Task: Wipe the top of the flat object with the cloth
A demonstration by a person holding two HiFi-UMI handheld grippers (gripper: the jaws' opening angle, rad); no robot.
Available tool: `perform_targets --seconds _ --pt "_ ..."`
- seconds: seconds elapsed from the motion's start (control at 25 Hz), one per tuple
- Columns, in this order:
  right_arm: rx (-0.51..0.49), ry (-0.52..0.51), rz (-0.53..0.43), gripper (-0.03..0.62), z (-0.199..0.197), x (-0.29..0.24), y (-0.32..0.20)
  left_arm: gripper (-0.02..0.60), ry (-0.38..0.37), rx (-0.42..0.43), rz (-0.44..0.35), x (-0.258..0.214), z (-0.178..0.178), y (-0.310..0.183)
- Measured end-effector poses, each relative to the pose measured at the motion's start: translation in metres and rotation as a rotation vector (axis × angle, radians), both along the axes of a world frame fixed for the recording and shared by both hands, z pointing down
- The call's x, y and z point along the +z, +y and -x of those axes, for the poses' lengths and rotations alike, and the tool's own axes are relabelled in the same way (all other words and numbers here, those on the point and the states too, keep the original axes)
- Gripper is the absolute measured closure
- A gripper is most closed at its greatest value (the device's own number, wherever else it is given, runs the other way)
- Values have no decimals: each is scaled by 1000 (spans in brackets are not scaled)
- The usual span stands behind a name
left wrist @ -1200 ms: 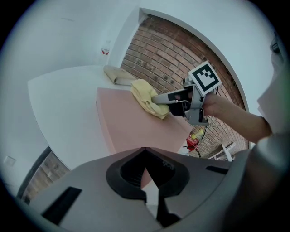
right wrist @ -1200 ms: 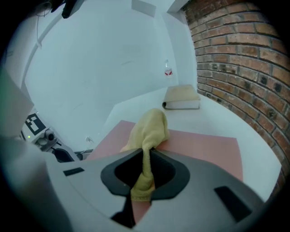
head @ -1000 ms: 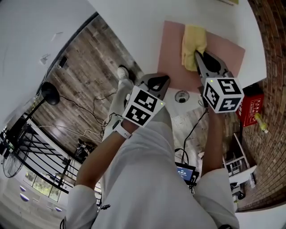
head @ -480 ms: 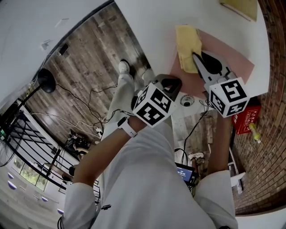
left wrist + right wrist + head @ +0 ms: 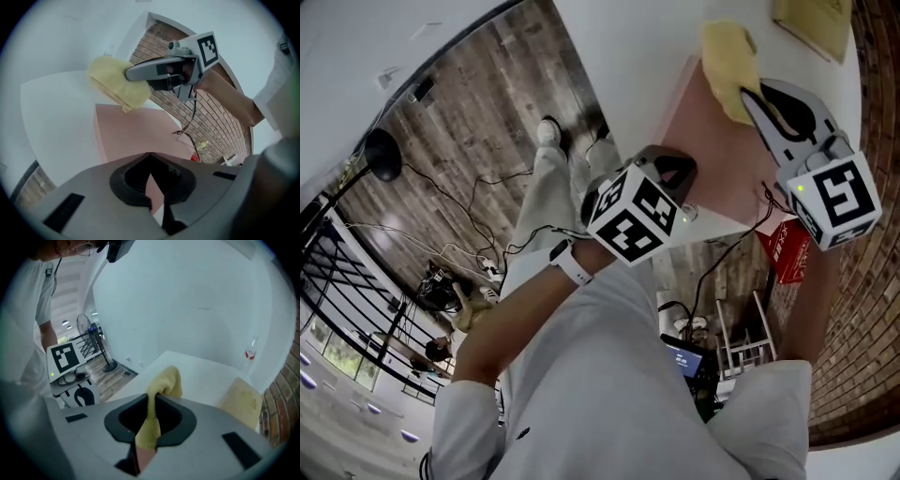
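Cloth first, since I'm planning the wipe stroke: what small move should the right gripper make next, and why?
Probably draw the cloth toward the near edge, across the pink sheet. The right gripper is shut on the cloth at the sheet's far corner, and nearly all the sheet lies bare between it and the left gripper at that near edge.

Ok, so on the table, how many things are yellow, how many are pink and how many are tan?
Yellow: 1, the cloth
Pink: 1, the flat mat
Tan: 1, the board
Total: 3
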State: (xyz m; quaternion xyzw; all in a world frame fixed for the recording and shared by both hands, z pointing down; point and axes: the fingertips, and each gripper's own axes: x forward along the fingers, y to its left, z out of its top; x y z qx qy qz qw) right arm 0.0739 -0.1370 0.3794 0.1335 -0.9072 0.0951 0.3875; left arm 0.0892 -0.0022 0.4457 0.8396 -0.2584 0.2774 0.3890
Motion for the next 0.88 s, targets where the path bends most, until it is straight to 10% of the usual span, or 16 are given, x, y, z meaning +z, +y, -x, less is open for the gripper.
perform_targets --seconds 0.44,0.88 --pt "-310 172 -165 542 5 22 -51 563 -9 -25 16 16 -15 -16" --pt "-469 107 94 542 18 75 -25 563 -45 16 19 20 -15 -15"
